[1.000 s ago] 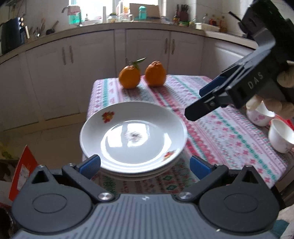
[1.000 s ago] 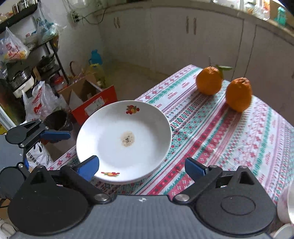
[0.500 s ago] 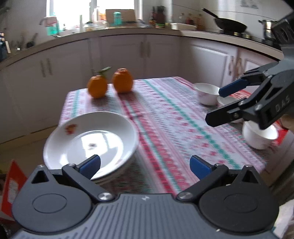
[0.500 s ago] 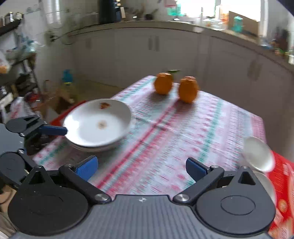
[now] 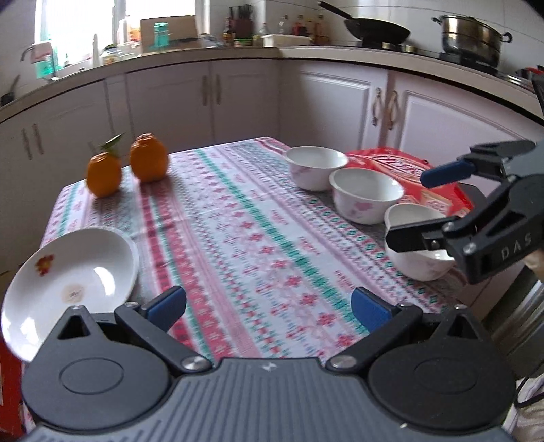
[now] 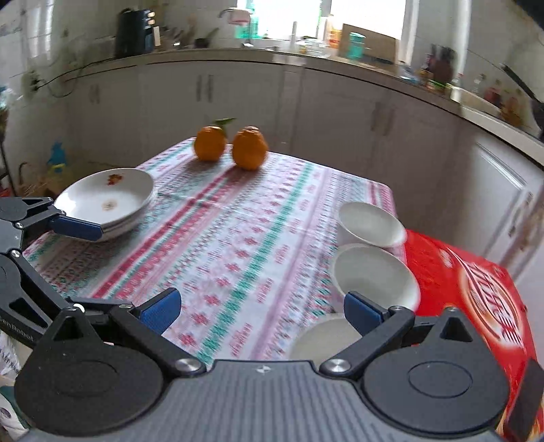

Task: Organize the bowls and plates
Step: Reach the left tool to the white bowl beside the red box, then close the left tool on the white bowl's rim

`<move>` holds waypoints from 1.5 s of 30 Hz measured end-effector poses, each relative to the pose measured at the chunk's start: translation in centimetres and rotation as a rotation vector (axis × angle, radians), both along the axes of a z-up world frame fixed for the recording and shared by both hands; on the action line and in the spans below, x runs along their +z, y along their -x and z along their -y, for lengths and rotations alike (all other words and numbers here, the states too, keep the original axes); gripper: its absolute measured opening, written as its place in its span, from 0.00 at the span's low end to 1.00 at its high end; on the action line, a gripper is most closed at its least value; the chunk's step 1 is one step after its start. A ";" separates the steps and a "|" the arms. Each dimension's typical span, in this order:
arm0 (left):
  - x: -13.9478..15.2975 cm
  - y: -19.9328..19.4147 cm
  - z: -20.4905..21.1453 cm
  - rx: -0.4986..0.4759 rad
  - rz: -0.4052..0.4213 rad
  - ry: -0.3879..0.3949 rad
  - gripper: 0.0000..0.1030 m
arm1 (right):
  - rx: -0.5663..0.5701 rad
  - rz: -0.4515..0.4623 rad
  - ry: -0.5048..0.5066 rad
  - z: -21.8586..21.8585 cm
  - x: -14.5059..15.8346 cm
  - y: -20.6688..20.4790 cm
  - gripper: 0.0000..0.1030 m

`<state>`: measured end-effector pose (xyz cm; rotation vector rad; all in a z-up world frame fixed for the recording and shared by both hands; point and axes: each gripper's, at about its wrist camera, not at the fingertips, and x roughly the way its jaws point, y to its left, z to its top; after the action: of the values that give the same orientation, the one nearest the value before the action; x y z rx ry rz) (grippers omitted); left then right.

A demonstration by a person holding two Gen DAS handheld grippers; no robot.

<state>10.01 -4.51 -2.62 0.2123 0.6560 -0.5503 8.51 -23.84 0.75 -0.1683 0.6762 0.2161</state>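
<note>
You get daylight from the window (image 6: pixel 282 20) behind the counter, blown out to white in both views. Glare patches sit on the stacked plates (image 5: pixel 73 275). Soft shadows fall toward you from the two oranges (image 6: pixel 231 146). Motion blur smears the tablecloth (image 6: pixel 244 244) pattern and bowls (image 6: pixel 372 272). Fisheye bends the counter line; corners go dark.

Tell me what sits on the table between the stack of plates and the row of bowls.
Nothing: only bare patterned tablecloth separates the stack of plates from the row of bowls. The oranges sit farther back. The right wrist view shows this best.
</note>
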 end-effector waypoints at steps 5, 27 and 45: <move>0.1 -0.4 2.8 -0.062 -0.003 -0.010 1.00 | -0.066 -0.002 -0.041 3.2 -0.8 1.9 1.00; -1.7 -3.7 14.4 -0.315 -0.114 -0.033 0.97 | -0.105 -0.087 -0.095 8.4 -6.5 3.4 0.99; -2.1 -7.1 17.4 -0.463 -0.231 -0.088 0.68 | -0.052 -0.079 -0.081 8.2 -6.9 3.0 0.88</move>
<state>17.10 -21.93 -4.73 0.3918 0.8629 -1.0021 5.52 -32.01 -6.13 -0.0645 0.7484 0.2009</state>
